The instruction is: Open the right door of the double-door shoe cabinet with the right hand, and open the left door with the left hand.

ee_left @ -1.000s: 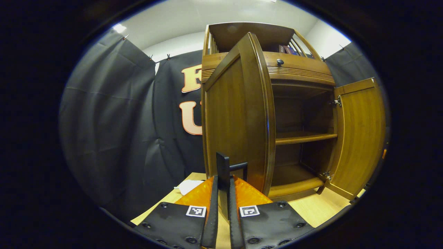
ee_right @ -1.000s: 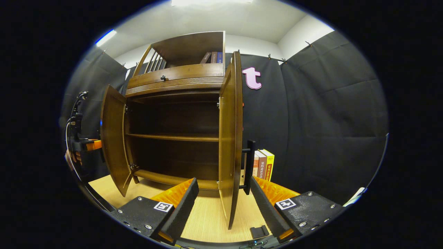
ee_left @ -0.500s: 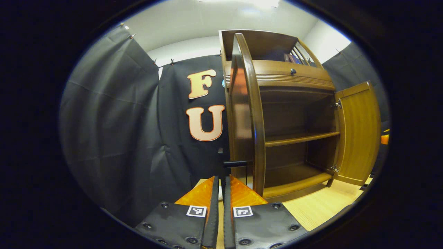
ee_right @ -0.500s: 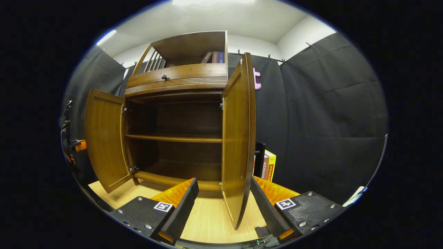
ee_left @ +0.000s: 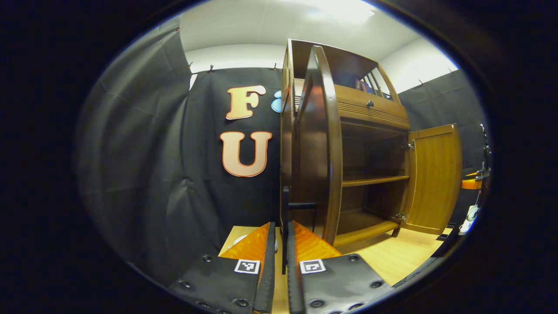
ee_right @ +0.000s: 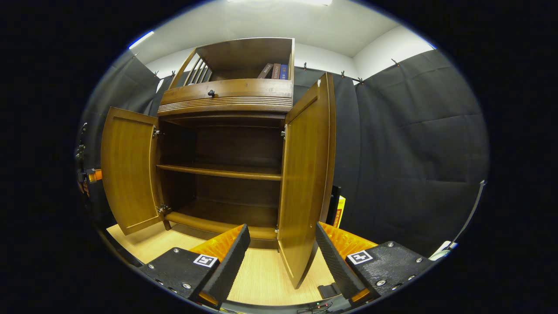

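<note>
At the bottom of the left gripper view, the left gripper (ee_left: 281,244) is pinched on the dark bar handle (ee_left: 285,226) of the left door (ee_left: 320,148), fingers pressed against it from both sides. That door stands swung out, seen nearly edge-on. Beyond it the cabinet (ee_left: 370,174) shows bare shelves, and the right door (ee_left: 433,179) hangs wide open at the far side.

Low in the right gripper view, the right gripper (ee_right: 282,248) is spread wide, its fingers either side of the right door's bottom edge without touching it. Past them lie the wooden floor (ee_right: 257,279), then both open doors and the shelves, with books (ee_right: 274,71) in the top compartment.
</note>
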Action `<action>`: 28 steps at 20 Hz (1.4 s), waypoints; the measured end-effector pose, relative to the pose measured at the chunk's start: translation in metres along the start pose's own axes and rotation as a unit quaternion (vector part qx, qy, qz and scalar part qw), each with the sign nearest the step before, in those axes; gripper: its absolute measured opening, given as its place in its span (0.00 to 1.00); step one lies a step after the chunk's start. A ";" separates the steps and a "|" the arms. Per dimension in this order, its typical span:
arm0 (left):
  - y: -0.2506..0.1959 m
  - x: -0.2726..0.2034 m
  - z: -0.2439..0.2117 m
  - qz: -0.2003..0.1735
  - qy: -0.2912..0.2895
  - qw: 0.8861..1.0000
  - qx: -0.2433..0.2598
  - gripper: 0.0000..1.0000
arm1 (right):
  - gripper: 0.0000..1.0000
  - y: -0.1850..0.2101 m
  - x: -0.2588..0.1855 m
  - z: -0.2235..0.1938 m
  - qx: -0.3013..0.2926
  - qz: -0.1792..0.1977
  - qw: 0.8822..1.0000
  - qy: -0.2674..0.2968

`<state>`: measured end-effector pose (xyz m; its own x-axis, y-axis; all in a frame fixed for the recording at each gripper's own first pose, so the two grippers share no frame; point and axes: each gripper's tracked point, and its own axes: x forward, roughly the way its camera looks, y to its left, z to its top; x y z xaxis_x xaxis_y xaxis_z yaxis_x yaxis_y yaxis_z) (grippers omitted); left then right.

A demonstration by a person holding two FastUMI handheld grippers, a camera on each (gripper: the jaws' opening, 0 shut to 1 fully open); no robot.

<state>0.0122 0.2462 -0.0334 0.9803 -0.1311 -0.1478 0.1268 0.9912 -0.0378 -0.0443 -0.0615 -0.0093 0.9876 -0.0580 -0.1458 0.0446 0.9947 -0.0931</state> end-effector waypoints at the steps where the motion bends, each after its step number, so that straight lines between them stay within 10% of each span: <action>1: 0.003 -0.008 0.000 0.006 -0.003 1.000 0.001 0.21 | 0.93 0.005 -0.001 0.004 0.001 0.004 1.000 -0.006; 6: 0.001 -0.064 0.010 0.100 -0.003 0.995 0.004 0.10 | 0.93 0.015 0.005 0.005 0.003 0.014 1.000 -0.003; 17: -0.150 -0.040 0.020 0.109 -0.009 0.993 -0.047 0.10 | 0.93 0.011 0.010 0.015 0.011 0.016 0.999 -0.042; 22: -0.188 -0.020 -0.007 0.110 0.010 0.994 -0.025 0.17 | 0.93 0.003 -0.001 0.003 0.022 0.016 0.999 -0.044; 28: -0.191 -0.017 -0.011 0.122 0.003 0.992 -0.021 0.61 | 0.93 -0.017 -0.008 -0.007 0.029 0.002 0.999 -0.035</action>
<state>-0.0304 0.0594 -0.0347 0.9800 0.1134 -0.1633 -0.1215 0.9918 -0.0404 -0.0545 -0.0789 -0.0136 0.9959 -0.0496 -0.0757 0.0470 0.9983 -0.0358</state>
